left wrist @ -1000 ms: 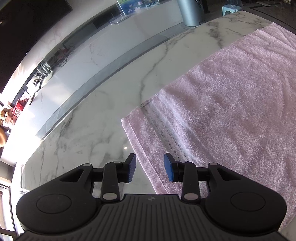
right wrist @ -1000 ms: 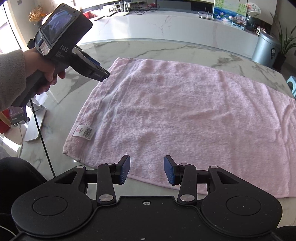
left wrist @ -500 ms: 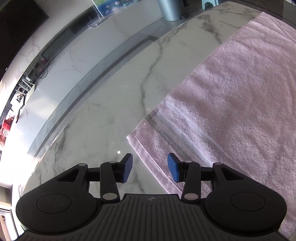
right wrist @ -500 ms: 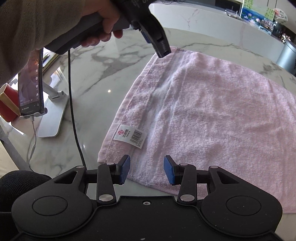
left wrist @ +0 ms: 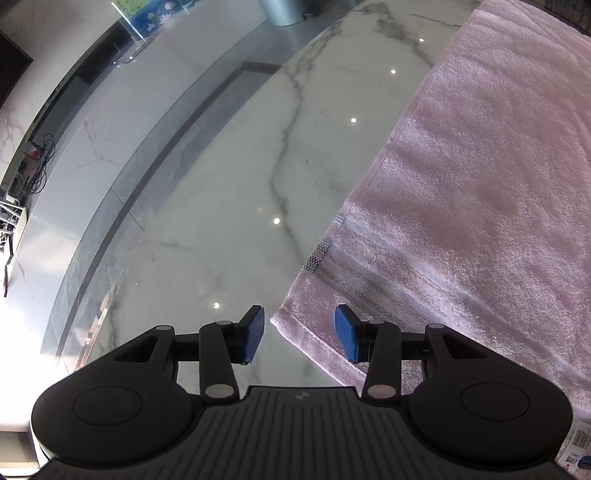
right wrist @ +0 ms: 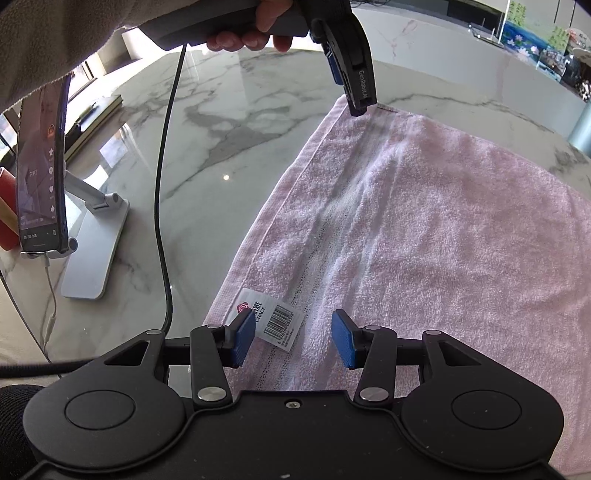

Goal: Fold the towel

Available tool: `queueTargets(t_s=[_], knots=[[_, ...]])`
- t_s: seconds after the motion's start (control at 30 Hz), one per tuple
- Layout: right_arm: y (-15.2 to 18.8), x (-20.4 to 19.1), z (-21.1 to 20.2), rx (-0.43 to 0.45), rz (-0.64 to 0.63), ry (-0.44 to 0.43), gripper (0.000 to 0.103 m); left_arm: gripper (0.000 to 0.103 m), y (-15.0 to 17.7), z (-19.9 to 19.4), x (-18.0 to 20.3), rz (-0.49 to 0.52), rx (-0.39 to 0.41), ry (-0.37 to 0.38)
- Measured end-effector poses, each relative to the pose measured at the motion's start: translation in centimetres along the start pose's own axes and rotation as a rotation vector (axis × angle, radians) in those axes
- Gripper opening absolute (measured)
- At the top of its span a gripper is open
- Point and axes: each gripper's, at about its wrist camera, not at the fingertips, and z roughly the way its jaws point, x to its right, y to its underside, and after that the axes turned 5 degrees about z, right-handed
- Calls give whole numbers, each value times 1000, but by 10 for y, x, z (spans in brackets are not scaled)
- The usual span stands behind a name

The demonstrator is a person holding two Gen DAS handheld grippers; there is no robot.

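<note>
Lying flat and fully spread on the marble table [left wrist: 229,206], the pink towel [right wrist: 443,229] shows no fold yet; judged from this, the task is at its start, with both tools set over one short end so that end can be lifted and carried across.

Item, towel: terry cloth, woven stripe band near the short edge, paper barcode label [right wrist: 273,317] stuck close to the near corner. One short hem runs between the two tools.

Item, left tool [left wrist: 299,334]: blue pads parted to a middling gap, nothing between them pressed. The far corner of the towel [left wrist: 291,325] lies below the gap, one pad over bare table, the other over cloth. Whether the tips touch the cloth cannot be told. In the right wrist view the same tool [right wrist: 354,92], held by a person's hand [right wrist: 251,29], hangs tilted down over that corner.

Item, right tool [right wrist: 291,339]: jaws opening, at a middling gap, gripping nothing; hem, label and stripe band lie under the gap. Placement suits a pinch of the near corner.

Item, surroundings: phone on a stand [right wrist: 40,177] well left of the towel; black cable [right wrist: 162,192] hanging from the left tool.
</note>
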Motion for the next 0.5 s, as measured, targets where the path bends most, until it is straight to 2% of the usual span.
queueTargets(t_s=[0.13,0.27,0.4,0.5], knots=[[1,5,2,2,8,2,45,41,-4,10,-5,8,-20,32],[2,7,1,7,5,12,45,41,-4,15,-13,-34,-28,77],[2,6,1,9,10,5,45,33,-5,17,-23,-57,-30,130],[3,6,2,7,9,8,45,32,-5,16,-28,-62,-33,153]])
